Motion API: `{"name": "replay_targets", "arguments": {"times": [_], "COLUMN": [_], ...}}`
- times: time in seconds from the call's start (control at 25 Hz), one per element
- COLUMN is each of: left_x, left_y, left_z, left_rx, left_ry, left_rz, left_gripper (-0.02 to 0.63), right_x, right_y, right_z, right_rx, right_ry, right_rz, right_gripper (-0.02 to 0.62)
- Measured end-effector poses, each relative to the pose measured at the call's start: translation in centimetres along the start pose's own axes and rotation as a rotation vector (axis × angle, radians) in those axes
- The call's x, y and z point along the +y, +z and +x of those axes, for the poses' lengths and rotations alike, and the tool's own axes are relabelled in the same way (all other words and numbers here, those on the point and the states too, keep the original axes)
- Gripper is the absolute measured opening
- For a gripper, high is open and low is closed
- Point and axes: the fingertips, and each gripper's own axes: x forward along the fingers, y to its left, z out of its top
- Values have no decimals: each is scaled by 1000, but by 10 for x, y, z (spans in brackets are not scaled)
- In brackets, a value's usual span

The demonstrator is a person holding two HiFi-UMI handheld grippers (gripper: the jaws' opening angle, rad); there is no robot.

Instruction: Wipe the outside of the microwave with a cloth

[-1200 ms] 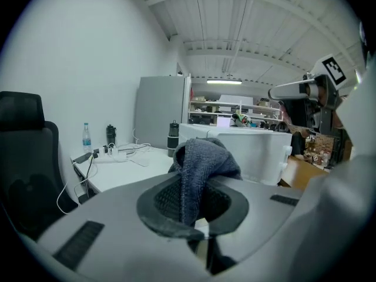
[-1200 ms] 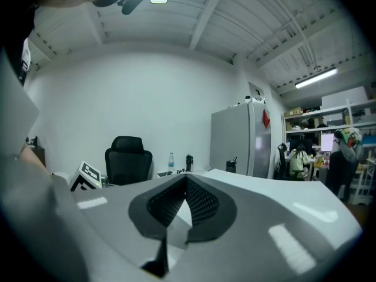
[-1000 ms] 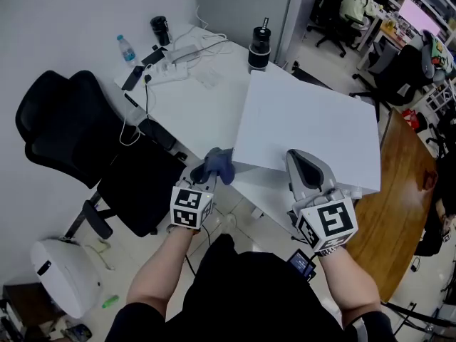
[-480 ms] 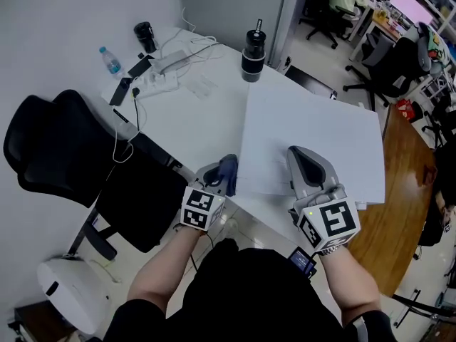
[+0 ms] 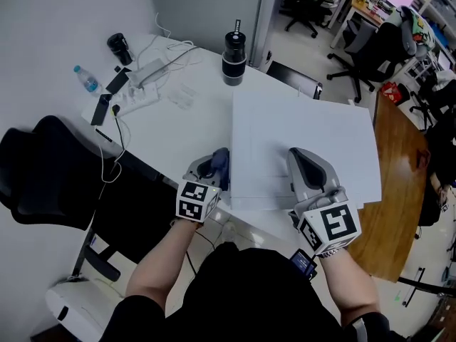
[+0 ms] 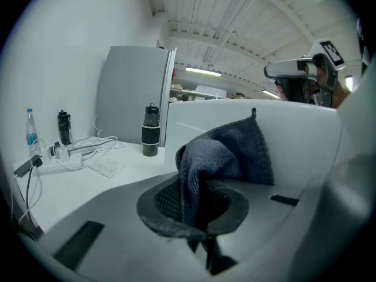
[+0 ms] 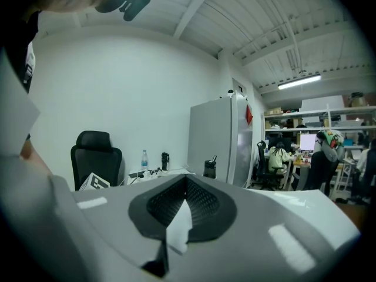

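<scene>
Your left gripper (image 5: 216, 159) grasps the cloth (image 6: 224, 155); the left wall of the microwave (image 5: 306, 134) lies just to its right. Your right gripper (image 5: 298, 154) hangs clenched over the top.

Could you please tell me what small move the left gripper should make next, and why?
Probably press the cloth, clamped in the left gripper, onto the microwave's left side and sweep along it: the cloth sits right at that edge.

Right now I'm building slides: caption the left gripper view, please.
Left claw grips a dark blue cloth beside the white microwave, a black bottle behind.
</scene>
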Motion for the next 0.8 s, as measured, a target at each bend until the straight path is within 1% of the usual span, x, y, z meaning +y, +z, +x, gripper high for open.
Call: {"name": "replay_targets", "arguments": {"times": [0.2,0.44,0.8], "left_x": [15,30,52], "left_y": [7,14,21], "left_z": [21,44,76], "left_rx": [11,27,44], "left_ry": [-19,-37,-39], "left_rz": [13,23,16], "left_gripper": [26,26,26], "right_x": [-11,-19,-35], "right_y": [-1,1,2], "right_z": [3,8,13], "right_rx": [9,18,33], "right_ry": [-47,-82,-126], "right_rz": [8,6,-2], "right_gripper": [2,2,0]}}
